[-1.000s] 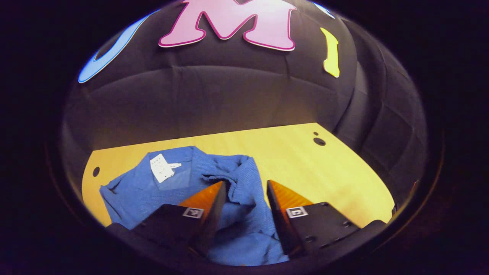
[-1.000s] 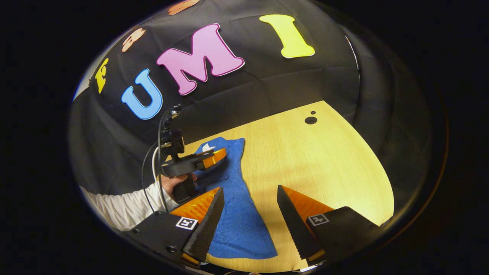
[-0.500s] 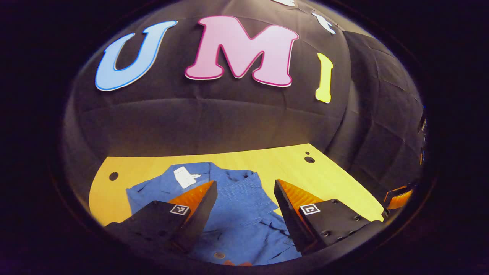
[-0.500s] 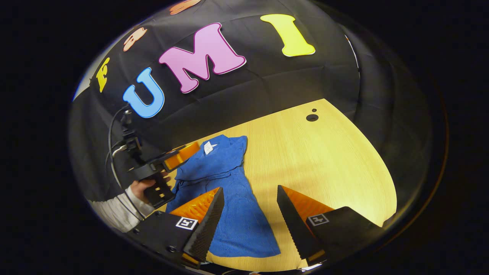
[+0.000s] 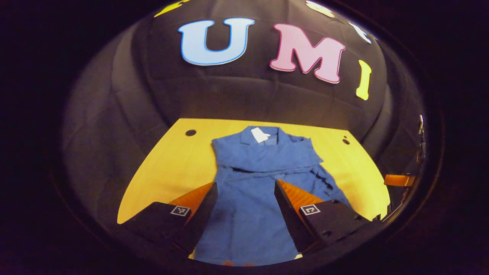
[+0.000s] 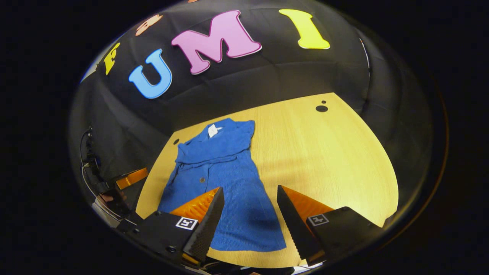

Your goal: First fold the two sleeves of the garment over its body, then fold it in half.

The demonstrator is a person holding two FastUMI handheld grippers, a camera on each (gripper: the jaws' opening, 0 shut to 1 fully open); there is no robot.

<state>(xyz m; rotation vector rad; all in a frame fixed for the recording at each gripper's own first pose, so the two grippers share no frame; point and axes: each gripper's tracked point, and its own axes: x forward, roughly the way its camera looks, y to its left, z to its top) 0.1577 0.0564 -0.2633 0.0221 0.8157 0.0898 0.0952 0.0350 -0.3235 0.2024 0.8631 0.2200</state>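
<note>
Ahead of the left gripper [image 5: 244, 191], in the left gripper view, a blue garment [image 5: 263, 183] lies flat on the pale wooden desk [image 5: 168, 160]. The gripper's two orange-and-black fingers are spread wide and pinch nothing; the garment's lower body fills the gap between them and runs on beyond the tips. A second ago these fingers hovered close over rumpled cloth near the collar. They have since drawn back, and both sleeves now lie folded across the chest as a band beyond the fingertips. That suggests the sleeve step is done and the fold in half comes next. The garment's long axis runs straight away from the fingers, with the collar and its white tag [image 5: 260, 134] at the far end and the hem at the near end.

Between and beyond the fingers of the right gripper [image 6: 250, 208], in the right gripper view, the same garment stretches away, leaning slightly to the left finger's side. These fingers are also spread and empty, and they have hardly shifted over the second. The hem lies nearest, just past the fingertips; the collar points to the far edge of the desk. Far off to the left finger's side, the other gripper's orange finger shows, now well apart from the cloth where earlier it hung over it.
</note>
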